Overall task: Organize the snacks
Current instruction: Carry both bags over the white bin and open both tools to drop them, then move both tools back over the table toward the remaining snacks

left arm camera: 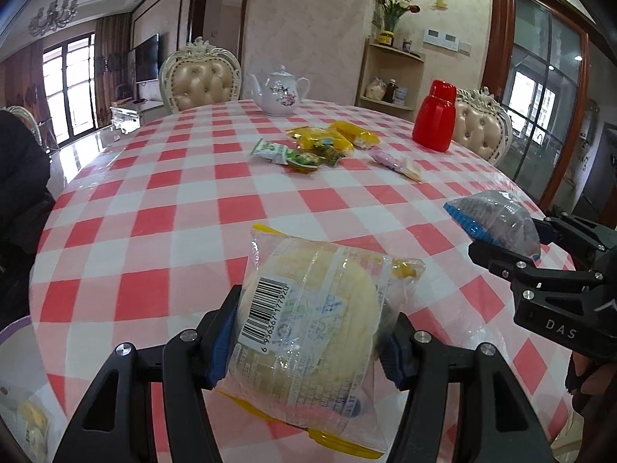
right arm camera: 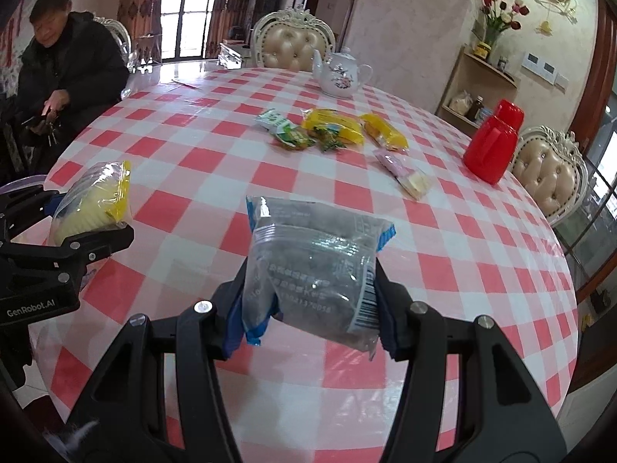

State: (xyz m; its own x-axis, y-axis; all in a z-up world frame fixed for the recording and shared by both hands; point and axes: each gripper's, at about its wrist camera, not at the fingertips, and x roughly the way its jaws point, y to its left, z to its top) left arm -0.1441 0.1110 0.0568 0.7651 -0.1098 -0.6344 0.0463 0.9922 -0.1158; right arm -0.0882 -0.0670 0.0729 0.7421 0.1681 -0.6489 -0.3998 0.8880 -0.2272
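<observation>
My left gripper [left arm camera: 308, 328] is shut on a clear-and-yellow packet holding a pale yellow cake [left arm camera: 308, 308], held above the near edge of the checked table [left arm camera: 154, 200]. It also shows at the left of the right wrist view [right arm camera: 88, 204]. My right gripper [right arm camera: 308, 301] is shut on a clear-and-blue packet of dark cake [right arm camera: 312, 258], also above the table's near side; it shows at the right of the left wrist view [left arm camera: 497, 220]. Several loose snacks lie mid-table: green packets [right arm camera: 287, 129], yellow packets [right arm camera: 347, 127] and a pink packet [right arm camera: 405, 173].
A white teapot [right arm camera: 341, 73] stands at the far side and a red thermos [right arm camera: 491, 142] at the right. Padded chairs [right arm camera: 293, 44] ring the table. A person in a dark coat [right arm camera: 65, 65] sits at the left. A shelf [right arm camera: 478, 88] stands by the wall.
</observation>
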